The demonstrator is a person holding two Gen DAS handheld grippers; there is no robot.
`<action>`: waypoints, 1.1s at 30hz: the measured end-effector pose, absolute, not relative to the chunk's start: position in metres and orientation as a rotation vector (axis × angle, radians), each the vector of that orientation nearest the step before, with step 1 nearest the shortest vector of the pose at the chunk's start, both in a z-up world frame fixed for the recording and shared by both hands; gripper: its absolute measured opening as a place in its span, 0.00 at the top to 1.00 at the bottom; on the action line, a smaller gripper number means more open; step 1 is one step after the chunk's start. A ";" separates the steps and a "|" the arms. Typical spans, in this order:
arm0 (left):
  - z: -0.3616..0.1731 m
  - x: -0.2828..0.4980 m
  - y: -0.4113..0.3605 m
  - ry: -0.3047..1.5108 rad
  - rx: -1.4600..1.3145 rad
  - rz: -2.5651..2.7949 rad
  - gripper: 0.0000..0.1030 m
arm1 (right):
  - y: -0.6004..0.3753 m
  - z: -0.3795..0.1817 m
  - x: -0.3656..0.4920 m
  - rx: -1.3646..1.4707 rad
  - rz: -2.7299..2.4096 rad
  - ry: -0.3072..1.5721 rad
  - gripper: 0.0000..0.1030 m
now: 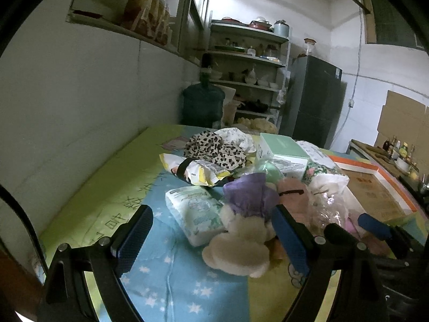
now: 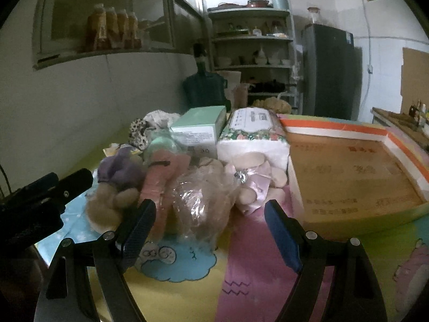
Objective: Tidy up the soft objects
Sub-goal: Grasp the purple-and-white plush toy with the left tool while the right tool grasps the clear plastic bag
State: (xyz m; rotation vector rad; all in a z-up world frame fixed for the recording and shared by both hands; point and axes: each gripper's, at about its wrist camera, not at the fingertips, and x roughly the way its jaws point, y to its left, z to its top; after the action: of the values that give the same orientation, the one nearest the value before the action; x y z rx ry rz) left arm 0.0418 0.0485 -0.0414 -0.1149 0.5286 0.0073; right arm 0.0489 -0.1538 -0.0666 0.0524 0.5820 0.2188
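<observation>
The left gripper (image 1: 211, 237) has its two blue fingers spread wide and holds nothing. Between them lies a cream teddy bear in a purple top (image 1: 242, 230) and, just to its left, a white soft pack (image 1: 194, 214) with tiny print too blurry to read.

The right gripper (image 2: 210, 230) is spread wide too, with nothing in it. Right past its fingers sits a toy in a clear, shiny plastic bag (image 2: 198, 201), touching a pink plush (image 2: 161, 185) on the left. A cream plush with a pink bow (image 2: 254, 179) leans on a white tissue pack with flowers (image 2: 252, 134); its label is too fuzzy to read.

Farther back are a mint-green box (image 2: 198, 124), a leopard-spot cloth (image 1: 214, 150) and a yellow and white bag (image 1: 195, 170). On the right lies a flat cardboard tray with an orange edge (image 2: 402, 147), printed with red and dark marks. Everything rests on a bright cartoon tablecloth (image 1: 107, 187) with dark Chinese writing.
</observation>
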 end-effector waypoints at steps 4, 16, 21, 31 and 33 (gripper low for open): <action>-0.042 0.051 0.045 0.538 -0.110 0.005 0.12 | -0.154 -0.070 0.055 0.052 0.228 0.590 0.18; -0.049 0.068 0.036 0.560 -0.101 -0.019 0.12 | -0.153 -0.073 0.061 0.051 0.245 0.607 0.33; -0.054 0.074 0.031 0.571 -0.088 -0.043 0.38 | -0.153 -0.074 0.060 0.049 0.266 0.614 0.51; -0.056 0.080 0.023 0.586 -0.087 -0.113 0.74 | -0.154 -0.066 0.056 0.056 0.271 0.585 0.54; -0.055 0.079 0.022 0.583 -0.084 -0.116 0.74 | -0.156 -0.063 0.054 0.060 0.273 0.576 0.54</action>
State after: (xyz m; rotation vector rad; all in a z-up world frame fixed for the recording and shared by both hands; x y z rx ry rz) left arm 0.0791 0.0219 -0.0547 -0.0838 0.5829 -0.1158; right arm 0.0544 -0.1560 -0.0629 0.0597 0.5764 0.2729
